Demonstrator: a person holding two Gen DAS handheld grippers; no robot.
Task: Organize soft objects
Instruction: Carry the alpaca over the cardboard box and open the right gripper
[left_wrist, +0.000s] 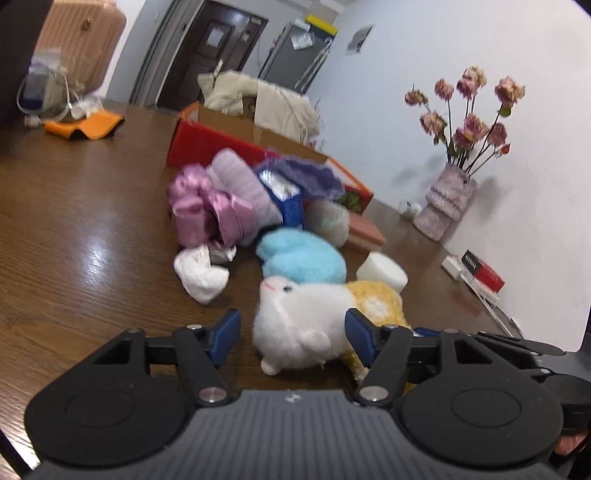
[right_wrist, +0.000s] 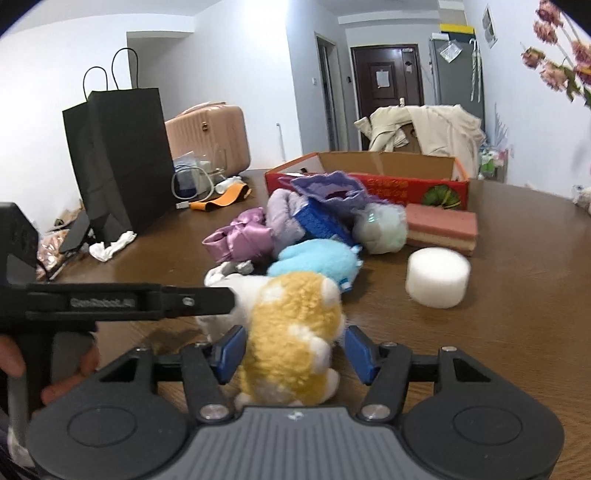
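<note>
A glossy brown wooden table (left_wrist: 74, 206) is seen in a white-walled room, with a dark door (right_wrist: 386, 79) at twelve o'clock in the right wrist view. A white plush animal (left_wrist: 299, 325) (fluffy, pink-nosed) lies between the blue pads of the left gripper (left_wrist: 291, 332), the right pad touching it, the left apart. A yellow plush animal (right_wrist: 291, 332) sits between the right gripper (right_wrist: 293, 350) pads; whether they press cannot be told. A red box (right_wrist: 406, 184) stands at one o'clock beyond the pile.
</note>
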